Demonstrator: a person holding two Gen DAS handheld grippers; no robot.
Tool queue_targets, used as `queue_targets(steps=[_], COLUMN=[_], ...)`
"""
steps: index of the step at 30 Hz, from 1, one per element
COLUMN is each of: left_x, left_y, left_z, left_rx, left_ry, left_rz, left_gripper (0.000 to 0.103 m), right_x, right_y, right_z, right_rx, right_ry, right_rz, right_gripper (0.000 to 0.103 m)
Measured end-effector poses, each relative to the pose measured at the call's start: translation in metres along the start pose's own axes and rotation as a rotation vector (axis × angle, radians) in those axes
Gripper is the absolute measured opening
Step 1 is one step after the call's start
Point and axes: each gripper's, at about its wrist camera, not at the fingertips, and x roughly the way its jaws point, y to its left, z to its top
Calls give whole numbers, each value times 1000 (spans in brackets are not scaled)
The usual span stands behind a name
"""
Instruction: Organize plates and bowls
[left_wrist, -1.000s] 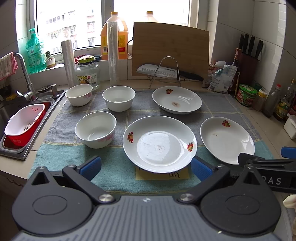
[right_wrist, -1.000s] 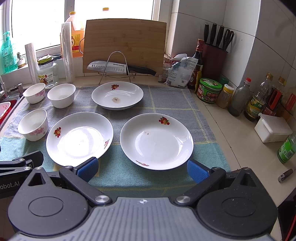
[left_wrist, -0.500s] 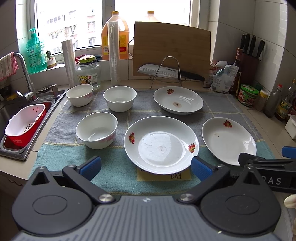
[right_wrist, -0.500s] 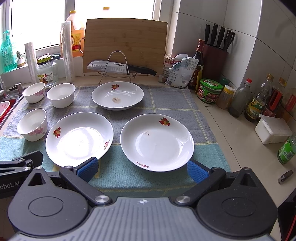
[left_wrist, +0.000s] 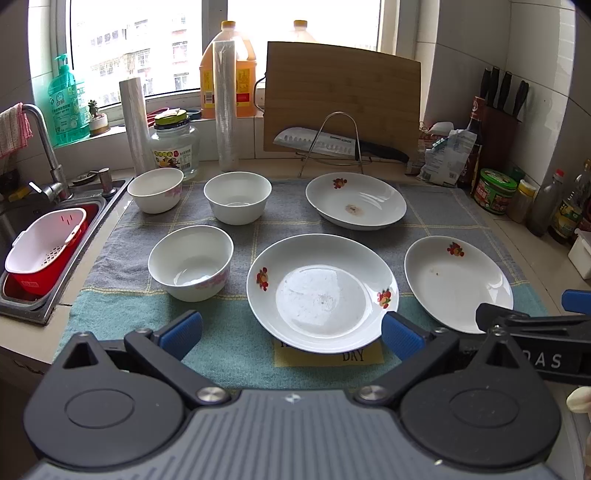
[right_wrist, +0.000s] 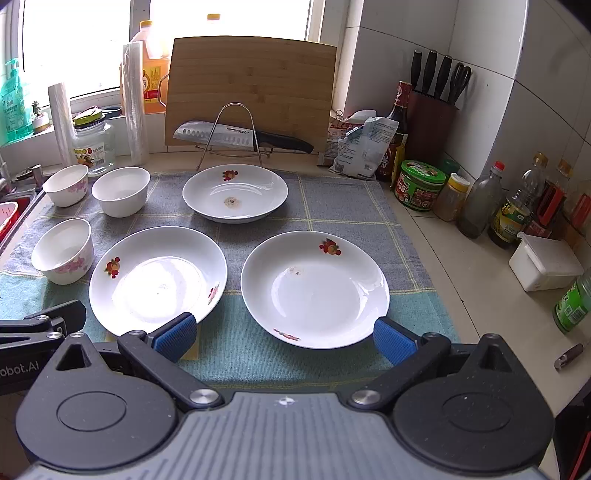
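On woven towel (left_wrist: 236, 332) | round glossy plates (left_wrist: 321, 291) | both claws agape

Three plates and three bowls are set out on a towel (left_wrist: 236, 343) spread on the bench (right_wrist: 454, 266). The near plate (left_wrist: 321, 291) is flanked by the near bowl (left_wrist: 191, 262) on its left and the right plate (left_wrist: 458, 282) on its right. Behind them the far plate (left_wrist: 355, 201) is placed, with the middle bowl (left_wrist: 237, 202) and the left bowl (left_wrist: 156, 189) to its left. A sink (left_wrist: 22, 295) is found left of the towel.
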Motion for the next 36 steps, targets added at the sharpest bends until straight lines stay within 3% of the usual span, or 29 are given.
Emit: queue_targets(steps=[9,16,24,36], left_x=[13,31,55,83], left_y=[2,3,7,7], left_z=[6,9,14,19], left_rx=[25,92,149,241], left_ry=[4,9,19,40], left_rz=[-29,-55,-121,-272], left_gripper=[102,102,102,102], right_x=[10,23,47,72], right_y=[2,-1,-11,-41], right_z=[7,7,-3,-41], right_rx=[-4,-8,-44,59], right_ry=[3,-33,-51,30], right_rz=[-3,43,22,-44], right_gripper=[103,103,103,103])
